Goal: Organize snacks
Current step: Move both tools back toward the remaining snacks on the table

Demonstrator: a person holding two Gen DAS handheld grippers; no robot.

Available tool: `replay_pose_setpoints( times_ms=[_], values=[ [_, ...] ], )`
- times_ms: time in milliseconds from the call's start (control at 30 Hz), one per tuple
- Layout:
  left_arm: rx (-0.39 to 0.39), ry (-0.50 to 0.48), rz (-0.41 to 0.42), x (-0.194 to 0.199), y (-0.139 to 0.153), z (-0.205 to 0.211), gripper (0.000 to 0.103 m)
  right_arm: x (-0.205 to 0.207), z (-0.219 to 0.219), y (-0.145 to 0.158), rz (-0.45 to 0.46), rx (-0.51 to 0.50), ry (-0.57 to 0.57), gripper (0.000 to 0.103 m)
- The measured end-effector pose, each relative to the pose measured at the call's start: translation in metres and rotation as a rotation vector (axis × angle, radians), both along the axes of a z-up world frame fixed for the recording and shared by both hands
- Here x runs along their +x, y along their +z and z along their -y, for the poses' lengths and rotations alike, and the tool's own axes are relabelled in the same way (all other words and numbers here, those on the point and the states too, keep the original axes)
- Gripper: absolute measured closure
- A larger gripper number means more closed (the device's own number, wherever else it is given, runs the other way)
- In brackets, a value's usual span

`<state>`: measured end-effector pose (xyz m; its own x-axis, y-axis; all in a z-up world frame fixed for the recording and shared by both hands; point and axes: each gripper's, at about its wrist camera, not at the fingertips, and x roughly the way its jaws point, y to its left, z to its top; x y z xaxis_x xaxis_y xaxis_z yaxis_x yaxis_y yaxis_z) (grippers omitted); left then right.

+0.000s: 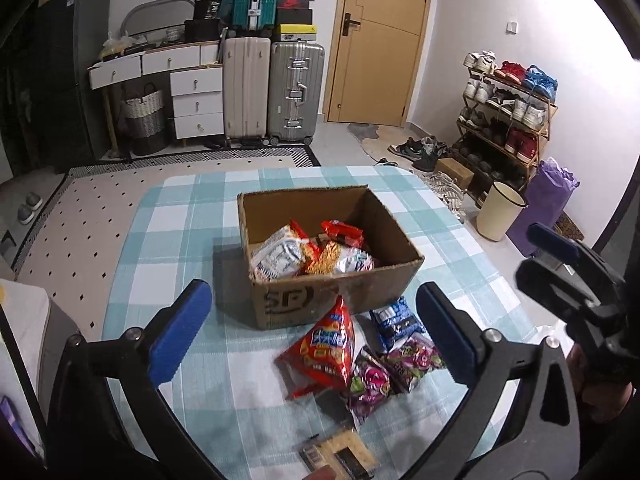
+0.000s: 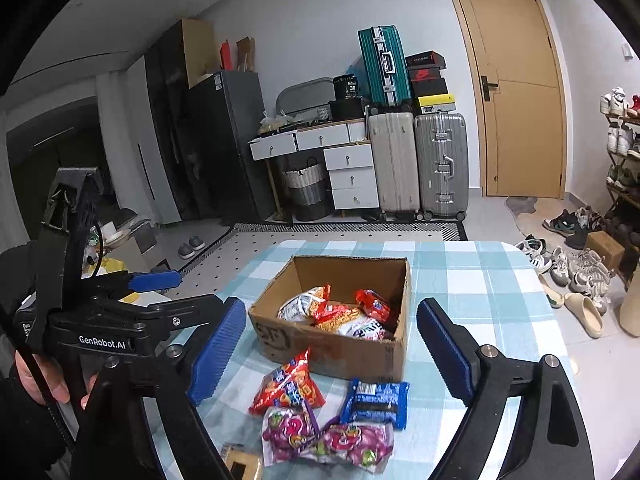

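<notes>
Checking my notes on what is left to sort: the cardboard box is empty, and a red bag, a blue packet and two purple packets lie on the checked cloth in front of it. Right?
Not quite. The cardboard box is not empty: several snack packets already lie inside, as the right wrist view shows. The red bag, blue packet and two purple packets do lie on the checked cloth in front.

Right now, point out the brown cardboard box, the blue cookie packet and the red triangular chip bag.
Brown cardboard box (image 1: 320,300): left wrist view, printed front wall.
Blue cookie packet (image 2: 376,404): right wrist view, middle of the wrapper.
Red triangular chip bag (image 1: 324,350): left wrist view, centre of its printed face.
</notes>
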<state>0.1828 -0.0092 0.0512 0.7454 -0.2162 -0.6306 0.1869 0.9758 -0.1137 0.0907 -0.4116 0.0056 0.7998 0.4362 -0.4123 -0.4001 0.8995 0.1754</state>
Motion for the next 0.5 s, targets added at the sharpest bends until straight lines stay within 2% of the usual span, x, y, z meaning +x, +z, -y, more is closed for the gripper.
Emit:
replay_pose_setpoints(
  times_ms=[233,500],
  values=[
    [-0.002,0.019,-0.019,-0.029,-0.020,-0.004,0.001,-0.042,0.001,-0.006,0.042,-0.009,-0.008,0.006],
    [-0.005,0.058,-0.069,-0.062,-0.058,-0.012,0.001,-0.081,-0.002,-0.022,0.047,-0.034,-0.012,0.004]
  ],
)
